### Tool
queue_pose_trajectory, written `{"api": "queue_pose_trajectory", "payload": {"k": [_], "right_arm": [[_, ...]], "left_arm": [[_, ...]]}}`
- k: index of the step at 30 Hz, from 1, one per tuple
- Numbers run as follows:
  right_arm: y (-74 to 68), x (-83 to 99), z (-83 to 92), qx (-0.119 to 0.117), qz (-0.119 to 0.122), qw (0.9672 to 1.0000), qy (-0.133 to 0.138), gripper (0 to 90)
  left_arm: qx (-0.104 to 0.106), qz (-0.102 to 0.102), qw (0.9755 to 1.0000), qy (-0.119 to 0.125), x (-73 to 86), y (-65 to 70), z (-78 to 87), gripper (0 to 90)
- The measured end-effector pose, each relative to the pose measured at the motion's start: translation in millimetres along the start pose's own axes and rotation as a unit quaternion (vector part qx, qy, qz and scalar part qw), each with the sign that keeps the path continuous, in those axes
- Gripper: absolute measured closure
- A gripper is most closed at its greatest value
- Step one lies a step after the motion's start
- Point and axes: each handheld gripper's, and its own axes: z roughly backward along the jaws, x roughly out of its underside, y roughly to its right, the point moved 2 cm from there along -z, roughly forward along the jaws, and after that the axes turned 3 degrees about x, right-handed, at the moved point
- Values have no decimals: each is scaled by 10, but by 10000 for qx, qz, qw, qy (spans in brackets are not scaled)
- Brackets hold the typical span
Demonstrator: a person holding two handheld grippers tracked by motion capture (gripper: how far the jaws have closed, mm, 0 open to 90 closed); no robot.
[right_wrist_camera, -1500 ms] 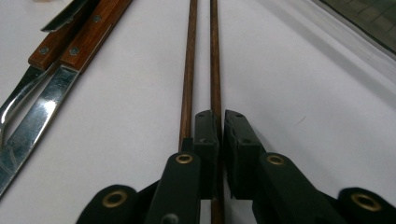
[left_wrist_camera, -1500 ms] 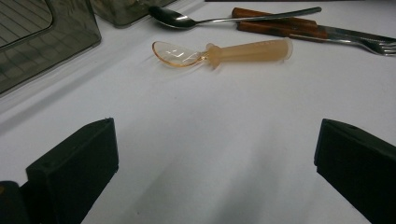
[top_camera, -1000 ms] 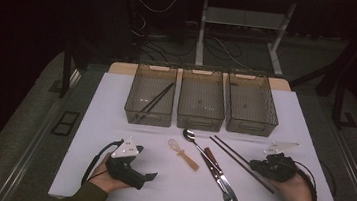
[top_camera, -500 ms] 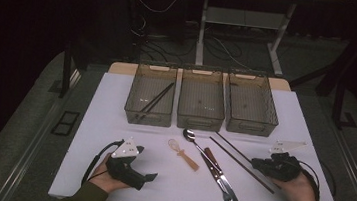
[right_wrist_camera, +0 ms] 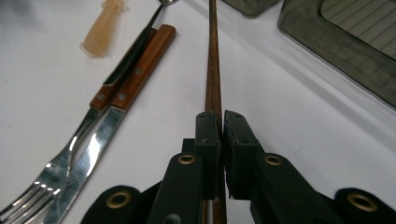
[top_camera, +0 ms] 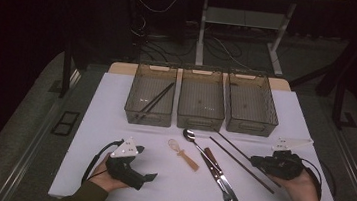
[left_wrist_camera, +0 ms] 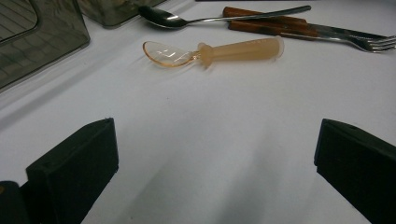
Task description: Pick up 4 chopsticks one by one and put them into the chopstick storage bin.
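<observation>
My right gripper (right_wrist_camera: 220, 116) is shut on a brown chopstick (right_wrist_camera: 213, 60) that runs away from its jaws along the white table. In the high view this gripper (top_camera: 254, 162) sits at the right, held by a hand, with thin dark chopsticks (top_camera: 238, 162) slanting past its tips. My left gripper (top_camera: 146, 177) rests low at the front left. Its jaws (left_wrist_camera: 215, 158) stand wide open over bare table with nothing between them. Ahead of them lies a translucent plastic spoon (left_wrist_camera: 219, 50).
Three clear bins stand in a row at the back: left (top_camera: 147, 118), middle (top_camera: 199, 123), right (top_camera: 254, 128). The left one holds a pair of chopsticks (top_camera: 155, 99). A metal spoon (top_camera: 193, 138), a wooden-handled knife and a fork (top_camera: 223, 183) lie mid-table.
</observation>
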Motion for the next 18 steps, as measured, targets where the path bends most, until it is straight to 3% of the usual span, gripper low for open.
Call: {"api": "queue_pose_trajectory", "payload": {"k": [18], "right_arm": [[-146,-377,14,-145,28,9995,278,851]], "left_arm": [[-75,22,10000,-19,24,-34,-2,0]]}}
